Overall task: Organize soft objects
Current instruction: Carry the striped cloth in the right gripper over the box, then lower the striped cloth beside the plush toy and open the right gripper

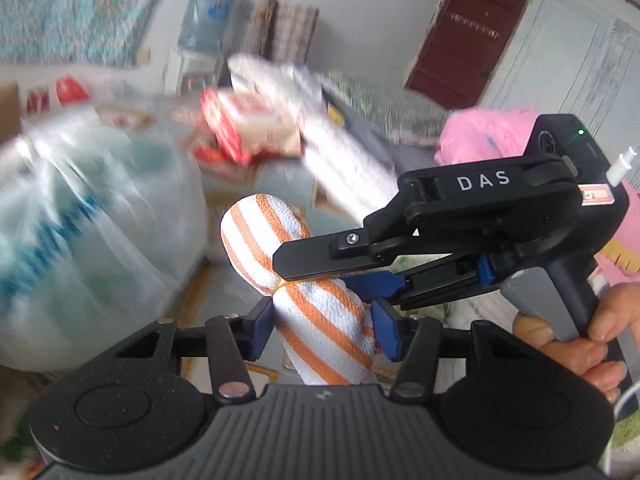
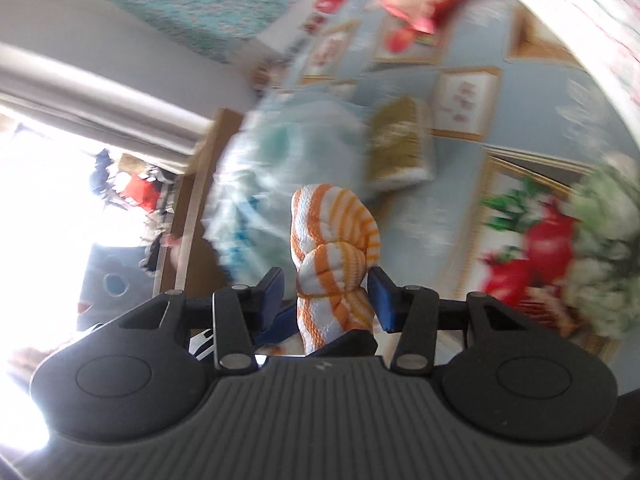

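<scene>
Both tongs grip the same rolled towel [image 1: 316, 312], white with orange stripes and twisted into a thick rope. In the left wrist view the left tongs [image 1: 323, 326] are clenched on its lower part, the blue pads pressing it from both sides, while the right tongs [image 1: 340, 276] come in from the right and pinch the roll at its waist, where it narrows and bulges out above. A hand [image 1: 592, 344] holds the grey handle of that right tool. In the right wrist view the towel [image 2: 336, 256] stands up between the right tongs [image 2: 326, 300]; the right pad touches it, but I cannot tell whether the left one does. The towel is off the ground, held in the air. Behind it, blurred, sit a clear plastic bag [image 1: 80, 232], a pink cloth [image 1: 484, 132] and a flowered sheet [image 2: 532, 248]
</scene>
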### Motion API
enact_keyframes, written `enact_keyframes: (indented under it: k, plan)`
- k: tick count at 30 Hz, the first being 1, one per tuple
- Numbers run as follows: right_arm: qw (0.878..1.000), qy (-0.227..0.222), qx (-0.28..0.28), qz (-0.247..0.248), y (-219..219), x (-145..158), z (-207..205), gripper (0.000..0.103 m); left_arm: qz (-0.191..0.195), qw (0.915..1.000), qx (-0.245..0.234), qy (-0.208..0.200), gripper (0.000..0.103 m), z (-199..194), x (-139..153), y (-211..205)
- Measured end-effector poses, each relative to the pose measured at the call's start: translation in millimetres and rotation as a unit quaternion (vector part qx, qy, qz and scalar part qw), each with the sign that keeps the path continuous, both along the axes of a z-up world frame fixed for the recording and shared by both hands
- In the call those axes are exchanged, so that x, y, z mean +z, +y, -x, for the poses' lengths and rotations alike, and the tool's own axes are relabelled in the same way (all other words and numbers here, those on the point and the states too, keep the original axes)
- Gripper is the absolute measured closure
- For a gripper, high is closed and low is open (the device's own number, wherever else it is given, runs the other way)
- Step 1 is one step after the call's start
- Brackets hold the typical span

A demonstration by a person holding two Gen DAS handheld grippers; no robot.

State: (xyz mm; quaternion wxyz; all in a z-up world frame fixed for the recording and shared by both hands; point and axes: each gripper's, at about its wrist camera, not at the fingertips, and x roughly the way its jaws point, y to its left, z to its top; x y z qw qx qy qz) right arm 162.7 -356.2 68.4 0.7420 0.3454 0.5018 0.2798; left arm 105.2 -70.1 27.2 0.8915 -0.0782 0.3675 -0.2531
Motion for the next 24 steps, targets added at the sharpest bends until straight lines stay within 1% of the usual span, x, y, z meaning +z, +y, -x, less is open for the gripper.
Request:
enact_keyframes:
  k: [3, 6, 9, 11, 14, 18, 20, 24]
  plan:
    - [0.999, -0.032, 0.034, -0.022, 26.2, 24.6, -3.1, 0.057, 0.003, 0.9992, 0.026, -0.031, 0.049, 13.6, 25.6, 28.3]
    - [0.994, -0.054, 0.083, -0.047, 66.6, 44.3, -13.9, 0.057, -0.006, 0.9965, 0.061, -0.057, 0.049, 25.5, 51.5, 61.9]
    - [0.985, -0.057, 0.145, -0.07, 119.8, 59.7, -28.2, 0.057, -0.028, 0.9913, 0.103, -0.077, 0.049, 38.0, 77.2, 100.9]
    - [0.977, -0.052, 0.188, -0.082, 161.0, 66.7, -37.8, 0.057, -0.041, 0.9873, 0.131, -0.08, 0.049, 41.9, 91.3, 124.9]
    - [0.968, -0.05, 0.231, -0.085, 218.7, 75.6, -50.7, 0.057, -0.059, 0.9801, 0.178, -0.066, 0.049, 41.5, 105.0, 163.6]
    - [0.959, -0.022, 0.272, -0.08, 287.8, 74.0, -71.4, 0.057, -0.077, 0.9716, 0.22, -0.038, 0.049, 32.4, 106.1, 206.3]
    - [0.956, 0.0, 0.284, -0.07, 317.0, 65.6, -80.0, 0.057, -0.076, 0.9685, 0.237, -0.014, 0.049, 26.3, 101.5, 227.6]
    - [0.952, 0.041, 0.301, -0.048, 362.6, 39.8, -83.8, 0.057, -0.066, 0.963, 0.258, 0.037, 0.049, 11.7, 81.9, 264.2]
